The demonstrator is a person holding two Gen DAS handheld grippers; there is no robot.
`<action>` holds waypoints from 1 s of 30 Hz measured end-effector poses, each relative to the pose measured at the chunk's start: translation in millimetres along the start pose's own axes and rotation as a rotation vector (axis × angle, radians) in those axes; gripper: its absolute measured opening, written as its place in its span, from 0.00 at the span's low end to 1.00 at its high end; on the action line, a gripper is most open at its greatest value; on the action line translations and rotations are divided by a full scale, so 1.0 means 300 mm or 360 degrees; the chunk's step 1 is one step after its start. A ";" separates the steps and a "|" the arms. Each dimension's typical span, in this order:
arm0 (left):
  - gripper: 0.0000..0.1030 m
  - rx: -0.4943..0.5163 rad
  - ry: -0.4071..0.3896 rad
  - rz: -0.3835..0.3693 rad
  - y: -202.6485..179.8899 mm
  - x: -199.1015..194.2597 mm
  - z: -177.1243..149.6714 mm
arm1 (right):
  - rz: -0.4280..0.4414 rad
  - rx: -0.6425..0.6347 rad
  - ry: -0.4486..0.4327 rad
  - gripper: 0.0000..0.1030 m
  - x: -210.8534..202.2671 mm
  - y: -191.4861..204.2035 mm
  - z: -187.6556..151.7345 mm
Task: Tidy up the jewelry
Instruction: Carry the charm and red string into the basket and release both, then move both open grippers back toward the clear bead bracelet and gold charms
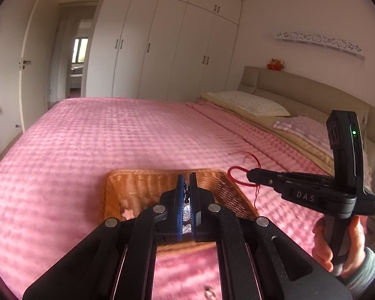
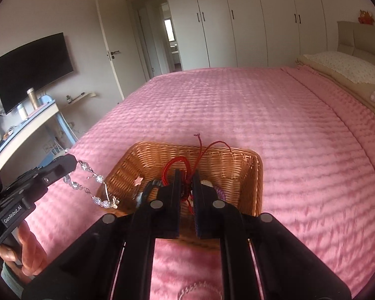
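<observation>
Clamped in the left gripper (image 1: 186,182), a crystal chain (image 2: 87,187) drooped toward five o'clock beside the wicker basket (image 2: 258,175). Pinched by the right gripper (image 2: 186,175), a red cord (image 2: 173,165) rose toward twelve. Housings read "DAS" and "GenRobot.AI".

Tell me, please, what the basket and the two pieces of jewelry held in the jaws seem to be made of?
Basket: woven wicker or rattan, tan, matte; the weave shows. Red bracelet: braided cord, matte, with loose thread ends. Crystal chain: clear faceted beads that glint, glass or plastic, on pale metal links.
</observation>
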State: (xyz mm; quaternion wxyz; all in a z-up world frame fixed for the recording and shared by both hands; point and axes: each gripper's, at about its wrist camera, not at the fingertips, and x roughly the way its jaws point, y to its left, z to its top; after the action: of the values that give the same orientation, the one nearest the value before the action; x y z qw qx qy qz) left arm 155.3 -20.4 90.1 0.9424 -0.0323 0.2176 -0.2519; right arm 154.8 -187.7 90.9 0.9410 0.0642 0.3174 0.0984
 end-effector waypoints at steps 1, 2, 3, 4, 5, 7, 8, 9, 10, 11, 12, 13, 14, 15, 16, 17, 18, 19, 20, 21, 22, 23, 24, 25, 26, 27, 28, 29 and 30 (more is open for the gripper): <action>0.02 0.0021 -0.0001 0.0021 0.006 0.034 0.001 | -0.0014 0.0008 0.0014 0.07 0.038 -0.008 0.009; 0.02 0.0033 0.0006 0.0039 0.012 0.062 0.004 | -0.0025 0.0014 0.0028 0.07 0.069 -0.014 0.012; 0.02 0.0040 0.0016 0.0057 0.018 0.091 0.001 | -0.0030 0.0026 0.0049 0.07 0.108 -0.024 0.016; 0.02 0.0040 0.0032 0.0063 0.027 0.126 -0.007 | -0.0027 0.0038 0.0063 0.07 0.134 -0.029 0.014; 0.02 0.0036 0.0043 0.0065 0.034 0.148 -0.011 | -0.0025 0.0048 0.0080 0.07 0.164 -0.036 0.013; 0.02 0.0015 0.0070 0.0073 0.055 0.195 -0.029 | -0.0037 0.0054 0.0112 0.07 0.218 -0.046 0.003; 0.02 -0.0002 0.0080 0.0076 0.068 0.210 -0.034 | -0.0042 0.0055 0.0131 0.07 0.243 -0.053 -0.003; 0.02 -0.0018 0.0090 0.0076 0.078 0.223 -0.041 | -0.0043 0.0058 0.0150 0.07 0.266 -0.058 -0.009; 0.02 -0.0025 0.0100 0.0076 0.086 0.235 -0.048 | -0.0044 0.0061 0.0177 0.07 0.294 -0.065 -0.019; 0.02 -0.0023 0.0112 0.0083 0.091 0.244 -0.056 | -0.0043 0.0062 0.0197 0.07 0.311 -0.071 -0.023; 0.02 -0.0016 0.0123 0.0091 0.094 0.250 -0.064 | -0.0043 0.0061 0.0216 0.07 0.328 -0.076 -0.030; 0.02 -0.0012 0.0134 0.0093 0.097 0.255 -0.069 | -0.0053 0.0064 0.0230 0.07 0.342 -0.077 -0.040; 0.02 -0.0009 0.0144 0.0097 0.098 0.263 -0.072 | -0.0057 0.0073 0.0236 0.07 0.351 -0.081 -0.046; 0.02 -0.0008 0.0150 0.0103 0.099 0.266 -0.076 | -0.0052 0.0089 0.0246 0.07 0.357 -0.087 -0.052; 0.02 -0.0010 0.0155 0.0105 0.100 0.270 -0.078 | -0.0041 0.0112 0.0256 0.07 0.363 -0.094 -0.057; 0.02 -0.0016 0.0164 0.0101 0.101 0.274 -0.082 | -0.0040 0.0123 0.0259 0.07 0.365 -0.100 -0.060; 0.02 -0.0021 0.0173 0.0098 0.103 0.277 -0.085 | -0.0045 0.0128 0.0264 0.08 0.367 -0.099 -0.063; 0.03 -0.0028 0.0188 0.0097 0.105 0.281 -0.089 | -0.0048 0.0134 0.0278 0.11 0.372 -0.103 -0.066; 0.03 -0.0035 0.0198 0.0095 0.108 0.285 -0.092 | -0.0044 0.0145 0.0296 0.20 0.375 -0.106 -0.070; 0.03 -0.0048 0.0214 0.0088 0.110 0.287 -0.096 | -0.0044 0.0153 0.0307 0.27 0.374 -0.111 -0.072; 0.08 -0.0069 0.0237 0.0067 0.115 0.288 -0.099 | -0.0073 0.0156 0.0317 0.45 0.369 -0.113 -0.075; 0.13 -0.0079 0.0239 0.0061 0.119 0.283 -0.101 | -0.0099 0.0157 0.0311 0.54 0.364 -0.113 -0.076; 0.14 -0.0078 0.0227 0.0069 0.118 0.269 -0.102 | -0.0104 0.0154 0.0288 0.54 0.347 -0.113 -0.077; 0.15 -0.0073 0.0222 0.0073 0.115 0.259 -0.101 | -0.0087 0.0138 0.0271 0.54 0.326 -0.108 -0.078; 0.19 -0.0073 0.0218 0.0065 0.111 0.238 -0.098 | -0.0083 0.0123 0.0261 0.54 0.306 -0.102 -0.079; 0.22 -0.0079 0.0209 0.0056 0.108 0.215 -0.096 | -0.0088 0.0109 0.0245 0.54 0.276 -0.093 -0.078; 0.28 -0.0090 0.0195 0.0046 0.106 0.189 -0.093 | -0.0089 0.0098 0.0232 0.54 0.251 -0.086 -0.077; 0.30 -0.0095 0.0176 0.0037 0.099 0.151 -0.091 | -0.0087 0.0083 0.0213 0.54 0.216 -0.075 -0.077; 0.30 -0.0094 0.0164 0.0029 0.093 0.116 -0.090 | -0.0085 0.0069 0.0197 0.54 0.187 -0.067 -0.078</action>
State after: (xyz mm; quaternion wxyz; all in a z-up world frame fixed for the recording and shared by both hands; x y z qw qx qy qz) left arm 183.6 -11.8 47.2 0.9309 -0.0453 0.2734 -0.2382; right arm 187.3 -193.1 36.0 0.9202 0.0698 0.3787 0.0701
